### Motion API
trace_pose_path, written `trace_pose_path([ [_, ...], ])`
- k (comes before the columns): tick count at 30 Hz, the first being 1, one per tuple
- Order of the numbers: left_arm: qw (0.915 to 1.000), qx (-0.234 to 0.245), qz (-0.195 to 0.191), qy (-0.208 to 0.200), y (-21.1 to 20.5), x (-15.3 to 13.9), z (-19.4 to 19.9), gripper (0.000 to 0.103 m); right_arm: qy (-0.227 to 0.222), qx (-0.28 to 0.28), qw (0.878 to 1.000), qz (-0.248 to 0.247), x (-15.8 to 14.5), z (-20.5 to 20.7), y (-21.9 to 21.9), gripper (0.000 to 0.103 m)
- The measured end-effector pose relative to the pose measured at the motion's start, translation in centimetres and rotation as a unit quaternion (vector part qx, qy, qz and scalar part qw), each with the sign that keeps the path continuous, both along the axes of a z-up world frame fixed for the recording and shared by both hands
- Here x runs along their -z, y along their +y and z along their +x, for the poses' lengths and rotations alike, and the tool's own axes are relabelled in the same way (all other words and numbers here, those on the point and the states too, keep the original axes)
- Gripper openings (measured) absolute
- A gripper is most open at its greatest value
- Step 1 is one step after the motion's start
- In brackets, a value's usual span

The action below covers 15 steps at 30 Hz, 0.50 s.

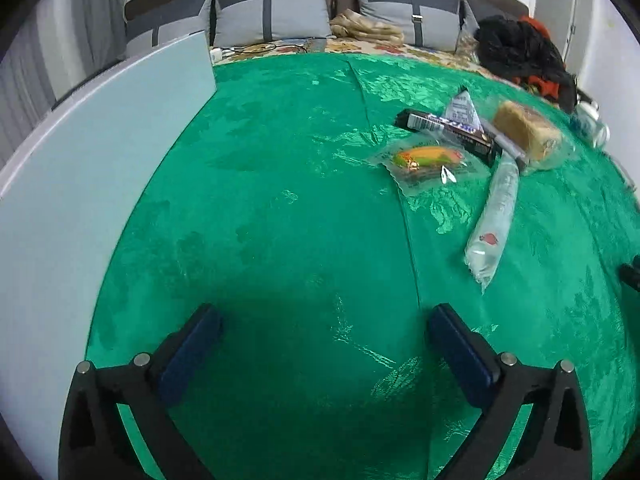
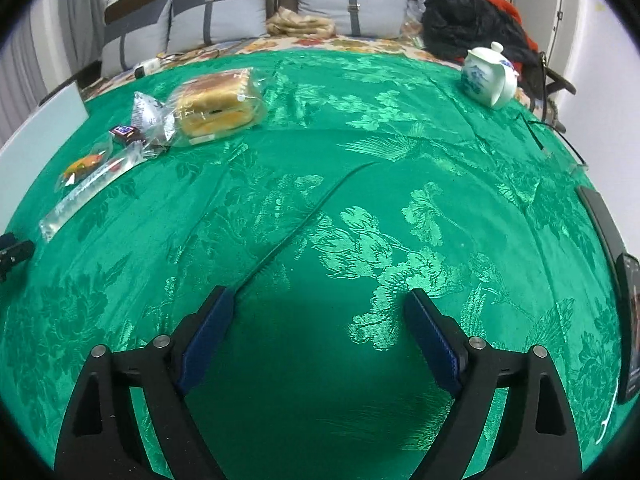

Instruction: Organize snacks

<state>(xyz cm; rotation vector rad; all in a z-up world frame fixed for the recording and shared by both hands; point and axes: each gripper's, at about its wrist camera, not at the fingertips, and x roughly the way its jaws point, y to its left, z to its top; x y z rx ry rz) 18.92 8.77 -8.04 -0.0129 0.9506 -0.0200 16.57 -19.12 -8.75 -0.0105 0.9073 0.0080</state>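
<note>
Several wrapped snacks lie in a loose pile on the green patterned cloth [image 1: 280,200]. There is a bagged bread loaf [image 1: 526,132] [image 2: 218,106], a dark chocolate bar [image 1: 448,130] [image 2: 127,133], a small silver packet [image 1: 462,110] [image 2: 148,114], a clear pack with an orange-green sweet [image 1: 426,160] [image 2: 84,166], and a long clear tube pack [image 1: 494,220] [image 2: 92,186]. My left gripper [image 1: 324,312] is open over bare cloth, below and left of the pile. My right gripper [image 2: 320,296] is open too, well to the pile's right, with nothing between its fingers.
A pale blue-white board [image 1: 92,160] [image 2: 36,136] borders the cloth on the left. A white teapot [image 2: 490,76] lies tipped at the far right, with glasses [image 2: 556,140] and a dark phone [image 2: 630,320] near the right edge. Grey cushions [image 1: 272,12] and dark clothing [image 1: 520,48] lie behind.
</note>
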Motion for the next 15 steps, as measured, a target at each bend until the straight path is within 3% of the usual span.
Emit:
trace_pose_path([
  [15, 0.9999, 0.015, 0.007, 0.003, -0.13, 0.01, 0.27, 0.103, 0.0, 0.001, 1.0, 0.002, 0.08, -0.08, -0.1, 0.091],
])
